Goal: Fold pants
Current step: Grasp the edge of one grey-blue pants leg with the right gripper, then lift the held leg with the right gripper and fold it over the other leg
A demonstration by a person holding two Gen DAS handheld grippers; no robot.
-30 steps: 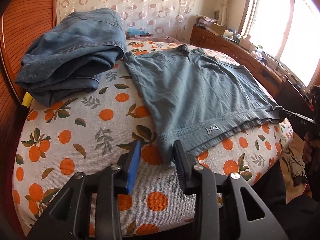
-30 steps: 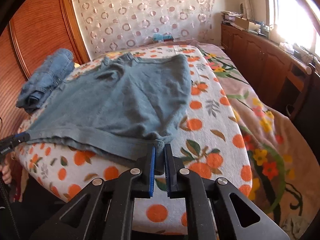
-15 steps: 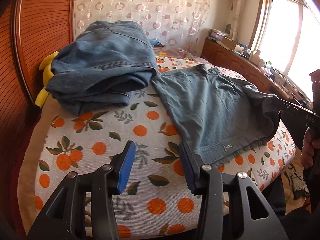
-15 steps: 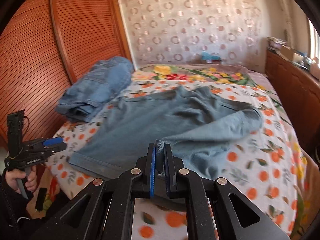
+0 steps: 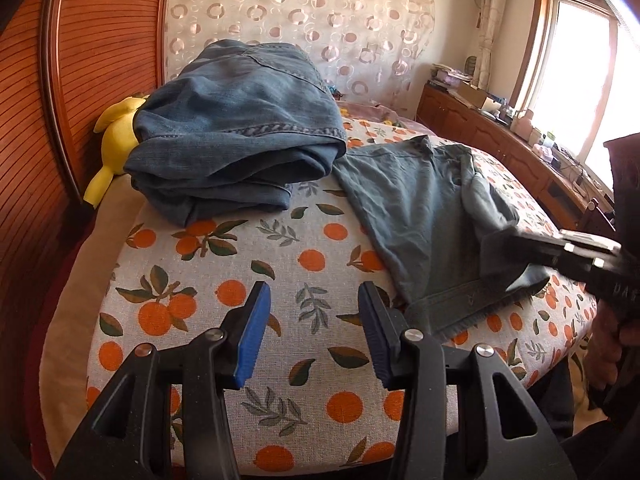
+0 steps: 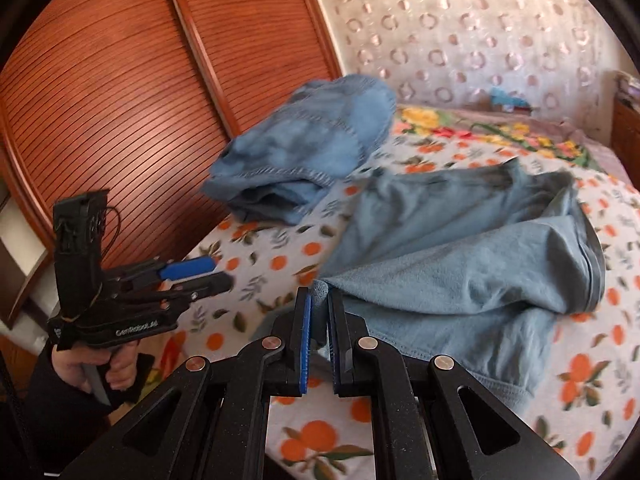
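Observation:
Grey-blue pants [image 5: 416, 200] lie on the orange-print bed sheet [image 5: 224, 264], their right half lifted and doubled over toward the left. My right gripper [image 6: 319, 296] is shut on a hem corner of the pants [image 6: 460, 248], which sticks up between its pads. In the left wrist view that right gripper [image 5: 506, 236] comes in from the right with cloth hanging under it. My left gripper [image 5: 314, 292] hovers open over bare sheet left of the hem, nothing between its fingers. The right wrist view shows the left gripper [image 6: 218, 273] held by a hand at the bed's left corner.
A pile of folded blue jeans [image 5: 236, 132] sits at the back left, with a yellow plush toy [image 5: 116, 140] behind it. A slatted wooden wardrobe [image 6: 120, 100] stands close on the left. A low wooden cabinet [image 5: 500, 140] runs under the window on the right.
The right gripper has carried the hem corner from the bed's right edge leftward, folding the pants over themselves. The left gripper has left the hem's other corner, moved left, and its jaws stand wider.

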